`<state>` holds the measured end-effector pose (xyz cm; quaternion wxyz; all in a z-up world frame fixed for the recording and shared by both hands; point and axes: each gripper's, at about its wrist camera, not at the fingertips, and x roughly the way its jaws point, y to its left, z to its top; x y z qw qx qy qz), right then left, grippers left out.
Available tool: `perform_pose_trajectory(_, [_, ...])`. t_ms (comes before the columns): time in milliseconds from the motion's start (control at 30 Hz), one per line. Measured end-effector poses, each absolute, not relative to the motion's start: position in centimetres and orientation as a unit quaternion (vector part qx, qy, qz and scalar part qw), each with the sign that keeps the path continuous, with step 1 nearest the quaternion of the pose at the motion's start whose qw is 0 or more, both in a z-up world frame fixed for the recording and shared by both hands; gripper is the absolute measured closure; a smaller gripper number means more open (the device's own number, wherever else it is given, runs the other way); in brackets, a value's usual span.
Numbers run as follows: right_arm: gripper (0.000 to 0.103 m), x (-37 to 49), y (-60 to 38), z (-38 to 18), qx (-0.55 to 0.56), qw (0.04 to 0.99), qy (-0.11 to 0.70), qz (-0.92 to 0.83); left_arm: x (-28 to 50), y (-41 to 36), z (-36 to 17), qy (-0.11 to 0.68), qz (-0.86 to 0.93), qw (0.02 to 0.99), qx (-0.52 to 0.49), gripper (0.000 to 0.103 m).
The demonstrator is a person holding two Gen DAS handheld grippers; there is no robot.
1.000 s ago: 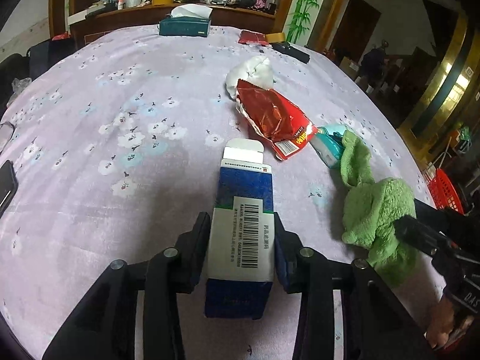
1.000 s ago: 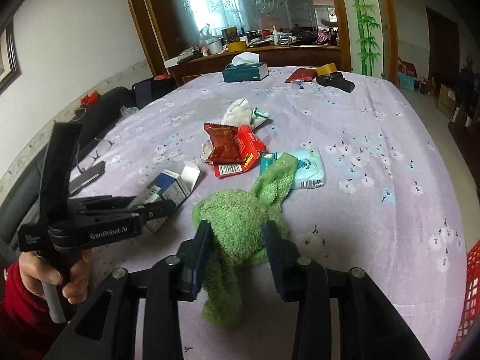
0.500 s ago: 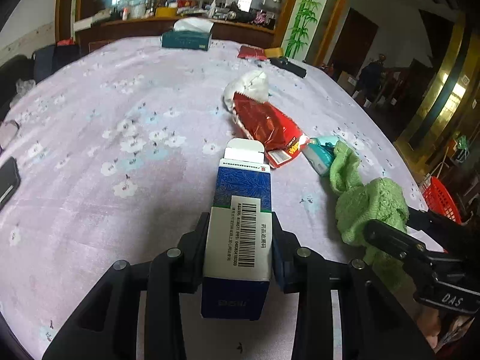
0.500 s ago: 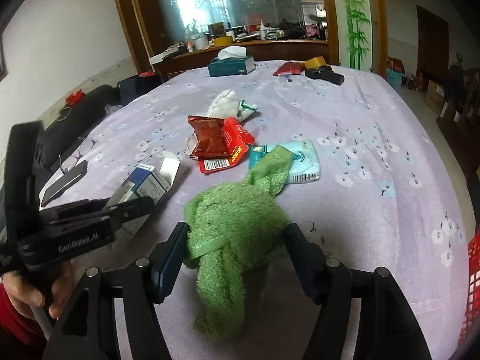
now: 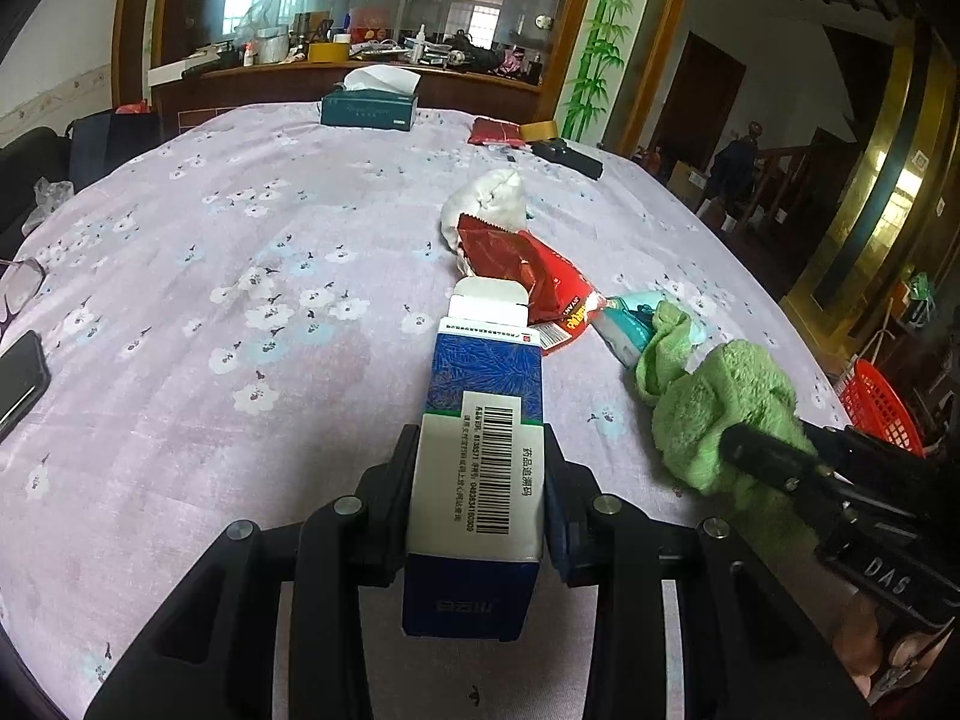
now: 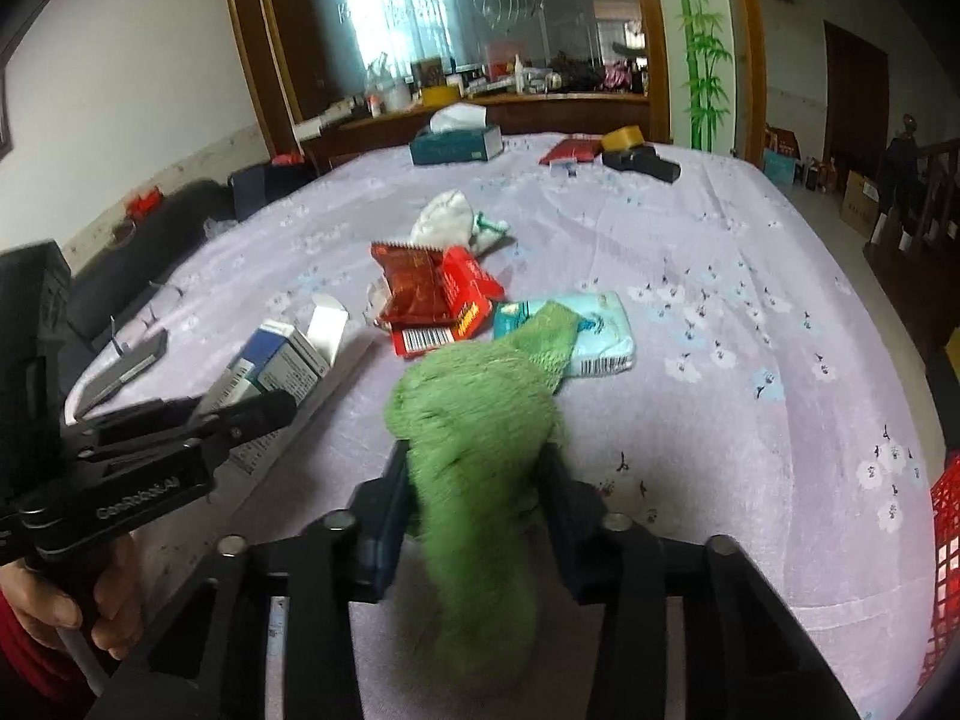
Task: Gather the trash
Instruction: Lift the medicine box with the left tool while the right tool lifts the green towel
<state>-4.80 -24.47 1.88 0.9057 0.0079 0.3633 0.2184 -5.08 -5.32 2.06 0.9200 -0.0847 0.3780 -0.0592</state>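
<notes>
The left hand-held gripper [image 5: 477, 504] squeezes a blue and white cardboard box [image 5: 480, 438], lifted off the purple flowered counter [image 5: 180, 300]. The right hand-held gripper [image 6: 477, 504] pinches a fuzzy green cloth [image 6: 480, 420], probably both going to the red plastic basket [image 5: 879, 405].

A lilac flowered cloth [image 5: 180, 276] covers the desk. At the far end stands a wooden sideboard [image 6: 540, 111] beneath a large bright window [image 6: 420, 18]. Painted bamboo [image 6: 699, 30] climbs the right pillar; a dark doorway [image 5: 699, 102] opens farther right.
</notes>
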Motion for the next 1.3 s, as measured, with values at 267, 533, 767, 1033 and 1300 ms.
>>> perform_pose_trajectory(267, [0.072, -5.7, -26.1, 2.6, 0.045, 0.916, 0.339, 0.212, -5.6, -5.9, 2.5, 0.375, -0.065, 0.921, -0.08, 0.069])
perform_pose_trajectory(533, [0.073, -7.4, -27.0, 4.0, 0.055, 0.922, 0.317, 0.216, -6.2, -6.9, 3.7, 0.364, -0.079, 0.925, -0.076, 0.069])
perform_pose_trajectory(767, [0.073, -8.3, -27.5, 5.1, 0.057, 0.927, 0.301, 0.216, -6.3, -7.8, 4.2, 0.361, -0.086, 0.926, -0.068, 0.069])
perform_pose_trajectory(1033, [0.073, -8.3, -27.8, 5.4, 0.063, 0.927, 0.299, 0.218, -6.3, -8.8, 4.7, 0.35, -0.081, 0.932, -0.05, 0.069])
perform_pose_trajectory(1300, [0.073, -8.3, -27.9, 5.7, 0.062, 0.928, 0.296, 0.215, -6.3, -9.1, 4.7, 0.345, -0.072, 0.935, -0.035, 0.069])
